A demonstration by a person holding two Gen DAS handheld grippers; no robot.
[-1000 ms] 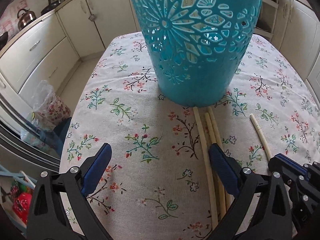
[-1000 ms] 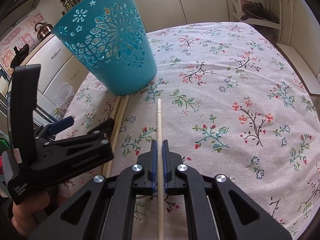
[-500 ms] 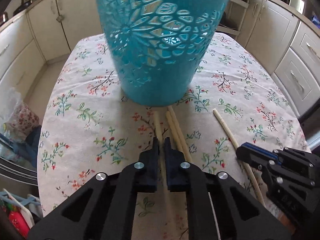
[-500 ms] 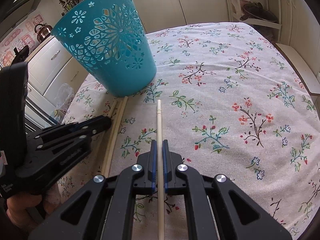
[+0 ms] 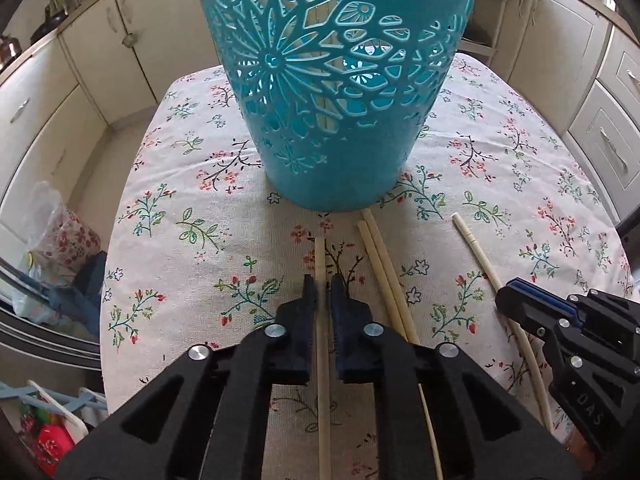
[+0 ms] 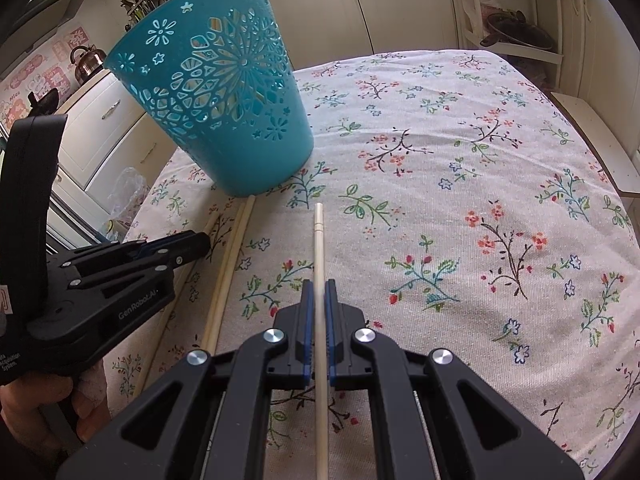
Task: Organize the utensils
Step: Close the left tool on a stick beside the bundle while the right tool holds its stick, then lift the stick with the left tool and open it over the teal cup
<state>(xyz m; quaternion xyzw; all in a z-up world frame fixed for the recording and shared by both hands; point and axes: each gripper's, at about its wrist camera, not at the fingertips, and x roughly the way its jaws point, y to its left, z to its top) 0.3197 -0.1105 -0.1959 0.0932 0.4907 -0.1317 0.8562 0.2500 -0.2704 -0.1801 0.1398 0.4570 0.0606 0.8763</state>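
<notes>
A teal cut-out basket (image 5: 340, 100) (image 6: 224, 112) stands on the flowered tablecloth, with pale sticks showing through its holes. My left gripper (image 5: 321, 284) (image 6: 196, 246) is shut on a pale chopstick (image 5: 320, 252) whose tip points at the basket's foot. Two more chopsticks (image 5: 380, 264) (image 6: 234, 248) lie side by side just to its right. My right gripper (image 6: 319, 288) (image 5: 516, 296) is shut on another chopstick (image 6: 319, 232) (image 5: 476, 248), further right and also aimed towards the basket.
The table (image 6: 480, 140) is draped in the flowered cloth, with open cloth to the right of the basket. Cream kitchen cabinets (image 5: 80, 92) ring the table. A plastic bag (image 5: 60, 232) and clutter sit on the floor past the left edge. A hand (image 6: 36, 404) holds the left gripper.
My left gripper has gone from wide open to shut on one chopstick of the group, which now lies apart from the other two. The right gripper has kept still, holding its chopstick.
</notes>
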